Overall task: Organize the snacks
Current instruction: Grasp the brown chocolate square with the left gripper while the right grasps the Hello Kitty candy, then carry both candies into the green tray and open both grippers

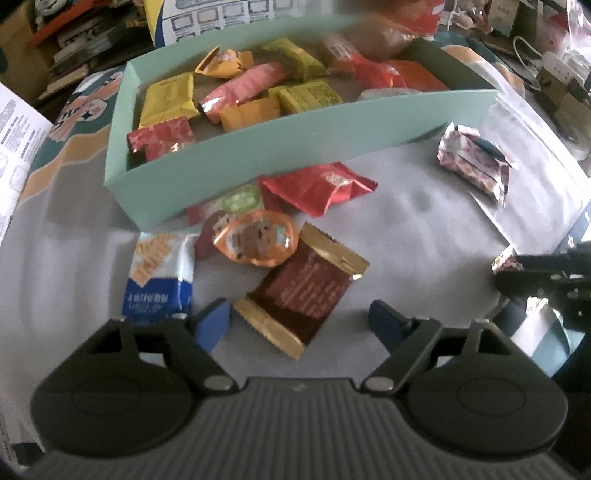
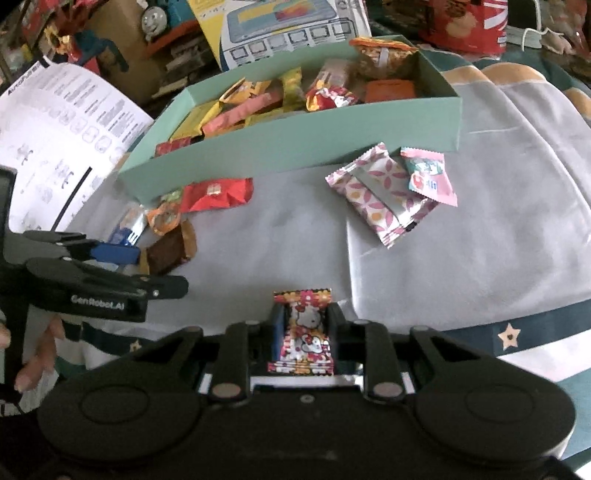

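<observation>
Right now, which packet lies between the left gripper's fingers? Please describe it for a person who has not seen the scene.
Find the mint-green box on the grey cloth. Before its front wall lies a cluster of loose snacks. Nearest the left gripper, between its open fingers, lies the dark brown packet, the only one with gold crimped ends.

White printed instruction sheet point(image 2: 62, 136) overhangs the left edge of the grey cloth-covered surface point(image 2: 480, 258); blue-faced toy locomotive point(image 2: 155, 18) and red printed bag point(image 2: 465, 22) stand beyond its far edge.
</observation>
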Motion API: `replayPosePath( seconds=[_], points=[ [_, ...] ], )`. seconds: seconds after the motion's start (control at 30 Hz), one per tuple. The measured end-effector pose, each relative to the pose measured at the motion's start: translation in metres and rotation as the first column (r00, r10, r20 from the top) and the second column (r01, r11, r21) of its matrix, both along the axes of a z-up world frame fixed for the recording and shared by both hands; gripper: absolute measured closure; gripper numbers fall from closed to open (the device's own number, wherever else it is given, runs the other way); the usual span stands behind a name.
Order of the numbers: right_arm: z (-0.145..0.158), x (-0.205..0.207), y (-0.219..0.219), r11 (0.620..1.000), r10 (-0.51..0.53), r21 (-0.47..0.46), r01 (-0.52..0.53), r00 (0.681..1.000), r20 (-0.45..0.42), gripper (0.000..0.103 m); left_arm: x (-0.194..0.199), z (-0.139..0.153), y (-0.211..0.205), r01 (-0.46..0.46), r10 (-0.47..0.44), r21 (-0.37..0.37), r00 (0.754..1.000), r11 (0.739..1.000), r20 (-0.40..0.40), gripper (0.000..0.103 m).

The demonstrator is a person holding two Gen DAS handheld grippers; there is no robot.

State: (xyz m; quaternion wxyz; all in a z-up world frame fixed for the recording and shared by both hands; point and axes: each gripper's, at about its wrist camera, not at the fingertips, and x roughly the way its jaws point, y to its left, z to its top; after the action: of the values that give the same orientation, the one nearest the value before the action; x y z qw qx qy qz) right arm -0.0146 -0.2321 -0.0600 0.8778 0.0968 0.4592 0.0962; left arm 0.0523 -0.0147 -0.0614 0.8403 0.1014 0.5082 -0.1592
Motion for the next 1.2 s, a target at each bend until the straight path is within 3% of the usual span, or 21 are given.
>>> replayPosePath(
  seconds=[0.07,0.17,0.3,0.43,0.6,0.7,0.73,0.77,1.0,1.2],
  points=[
    [-0.002,0.002,0.000,1.000,-0.010,0.013,0.010,1.000,0.001,0.080,-0.001,0.003,-0.003,0.010,-0.010,-0.006,1.000,1.000,0.006,0.039],
    [-0.003,0.004,-0.001,0.999,-0.028,0.039,0.028,1.000,-0.001,0.079,-0.006,0.007,-0.011,0.043,-0.043,0.001,0.999,0.999,-0.005,0.054],
    [-0.005,0.008,-0.003,0.998,-0.035,0.060,0.035,0.999,0.004,0.079,-0.012,0.009,-0.018,0.050,-0.051,-0.022,0.998,0.999,-0.045,0.055],
    [-0.006,0.011,-0.003,0.997,-0.035,0.072,0.034,0.999,0.008,0.079,-0.007,0.008,-0.023,0.046,-0.045,0.014,0.998,0.999,-0.039,0.040],
    [-0.007,0.010,-0.008,0.995,-0.036,0.098,0.035,0.999,0.006,0.080,0.005,0.007,-0.029,0.029,-0.028,0.012,0.998,0.999,-0.054,0.038],
    [-0.007,0.009,-0.008,0.994,-0.037,0.105,0.036,0.999,0.007,0.080,0.009,0.006,-0.038,0.048,-0.047,0.018,0.998,0.999,-0.039,0.046],
    [-0.007,0.009,-0.008,0.993,-0.038,0.109,0.037,0.999,0.007,0.080,0.010,0.006,-0.041,0.055,-0.055,0.019,0.998,0.998,-0.032,0.052],
    [-0.007,0.009,-0.008,0.993,-0.040,0.111,0.039,0.999,0.006,0.080,0.010,0.006,-0.043,0.064,-0.063,0.018,0.998,0.998,-0.021,0.064],
    [-0.005,0.011,-0.010,0.990,-0.050,0.129,0.051,0.999,-0.012,0.080,0.005,0.011,-0.039,0.036,-0.036,-0.008,0.999,0.999,-0.019,0.066],
    [0.006,0.016,-0.010,0.989,-0.062,0.137,0.061,0.998,0.001,0.080,-0.003,0.031,-0.028,0.021,-0.021,-0.065,1.000,0.998,-0.006,0.066]
  ],
)
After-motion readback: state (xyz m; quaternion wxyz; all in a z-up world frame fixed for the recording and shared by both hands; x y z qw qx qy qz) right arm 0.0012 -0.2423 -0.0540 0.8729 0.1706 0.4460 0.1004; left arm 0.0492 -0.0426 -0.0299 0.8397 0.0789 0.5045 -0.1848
